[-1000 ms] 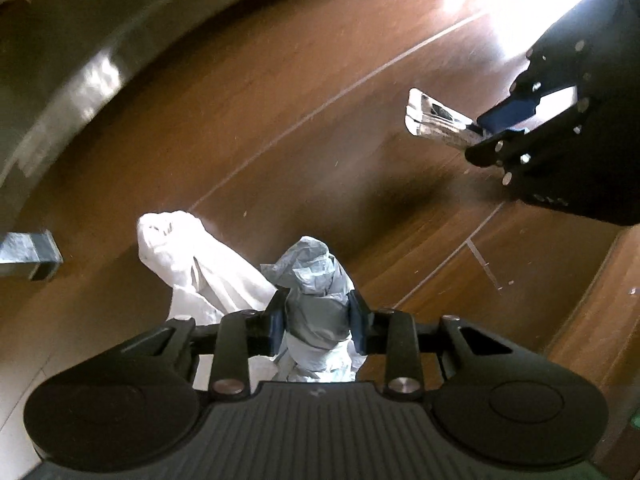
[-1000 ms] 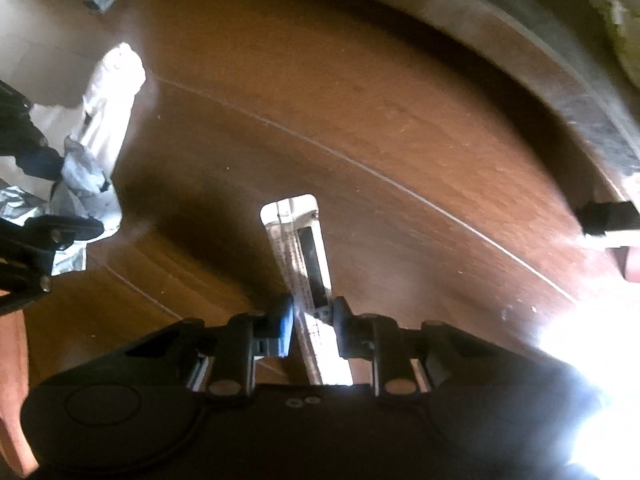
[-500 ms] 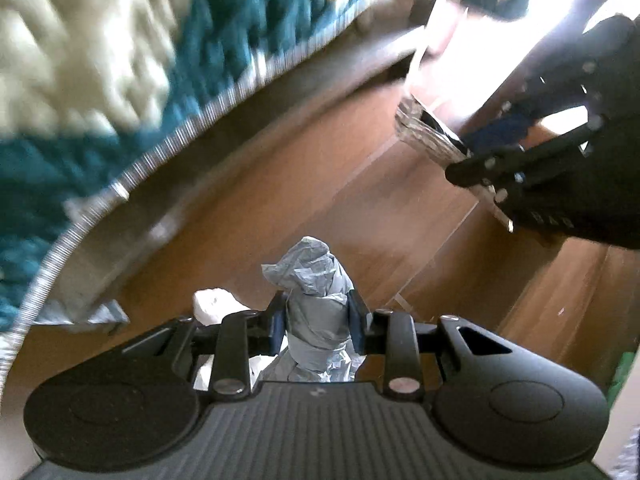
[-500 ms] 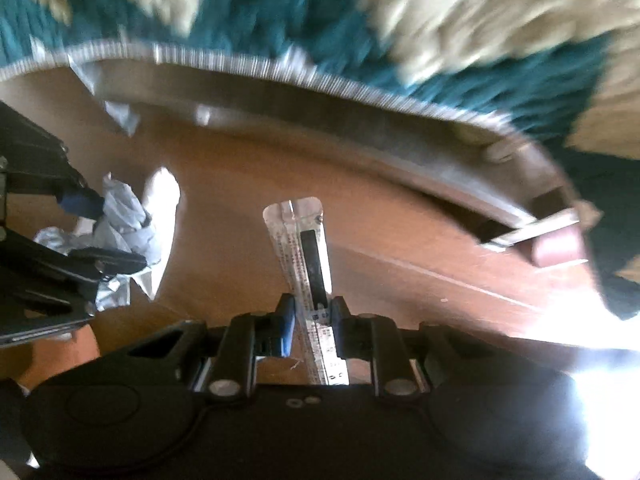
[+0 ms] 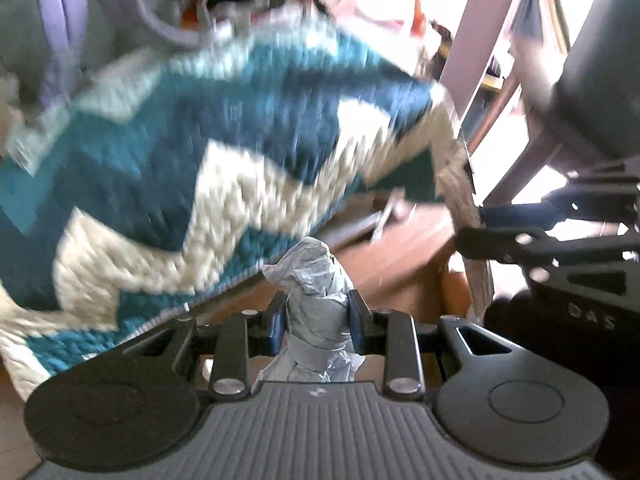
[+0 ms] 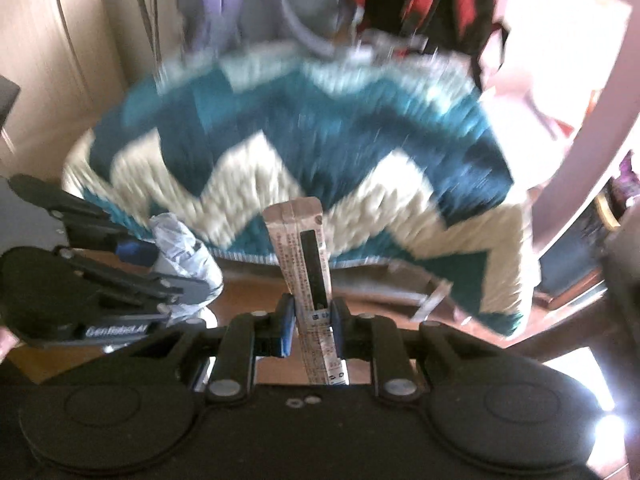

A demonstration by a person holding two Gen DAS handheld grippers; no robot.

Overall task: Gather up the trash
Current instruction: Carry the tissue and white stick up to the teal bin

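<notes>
My left gripper (image 5: 318,320) is shut on a crumpled grey-white tissue wad (image 5: 316,280), held up off the floor. It also shows at the left of the right wrist view (image 6: 160,276) with the tissue (image 6: 180,240) in it. My right gripper (image 6: 310,320) is shut on a flat silvery wrapper strip (image 6: 306,256) with small print and a black bar. In the left wrist view the right gripper (image 5: 476,226) is at the right, holding the wrapper (image 5: 460,188) edge-on.
A teal and cream zigzag rug (image 5: 180,184) lies ahead on the brown wooden floor (image 5: 400,256). Hanging clothes and bags (image 6: 280,4) are behind it. A wooden furniture leg (image 5: 476,28) stands at the right. The view is motion-blurred.
Both grippers have lifted and tilted up from the wooden floor, each keeping its trash. The view now faces the rug and room instead of the bare floor.
</notes>
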